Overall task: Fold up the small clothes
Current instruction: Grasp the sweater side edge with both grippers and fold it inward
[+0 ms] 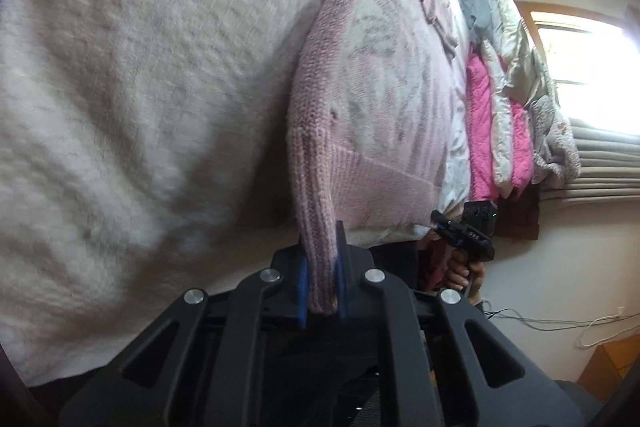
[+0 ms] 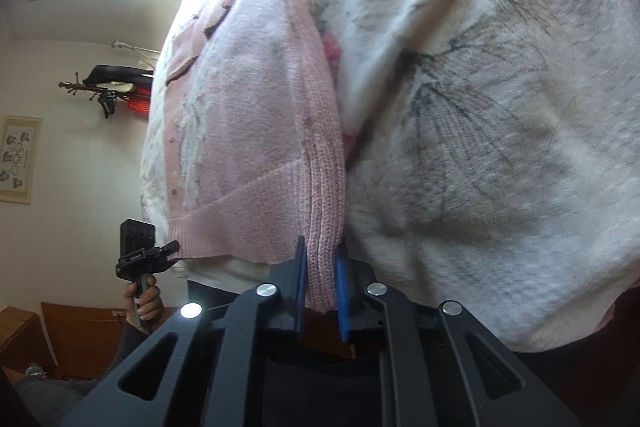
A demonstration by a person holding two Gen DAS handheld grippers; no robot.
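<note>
A small pink knitted cardigan (image 1: pixel 372 99) lies on a white fluffy blanket (image 1: pixel 140 87). My left gripper (image 1: pixel 322 267) is shut on the ribbed hem corner of the cardigan, the knit pinched between its blue pads. My right gripper (image 2: pixel 322 279) is shut on the other ribbed hem corner of the cardigan (image 2: pixel 256 131). In the left wrist view the right gripper (image 1: pixel 468 231) shows at the cardigan's far hem, held by a hand. In the right wrist view the left gripper (image 2: pixel 146 255) shows at the opposite hem, also held by a hand.
A pile of folded clothes and quilts (image 1: pixel 504 115), bright pink among them, lies beyond the cardigan near a window (image 1: pixel 584 59). The blanket (image 2: pixel 500 107) has a dark line pattern. A wall rack (image 2: pixel 108 87) and a framed picture (image 2: pixel 16 159) hang on the wall.
</note>
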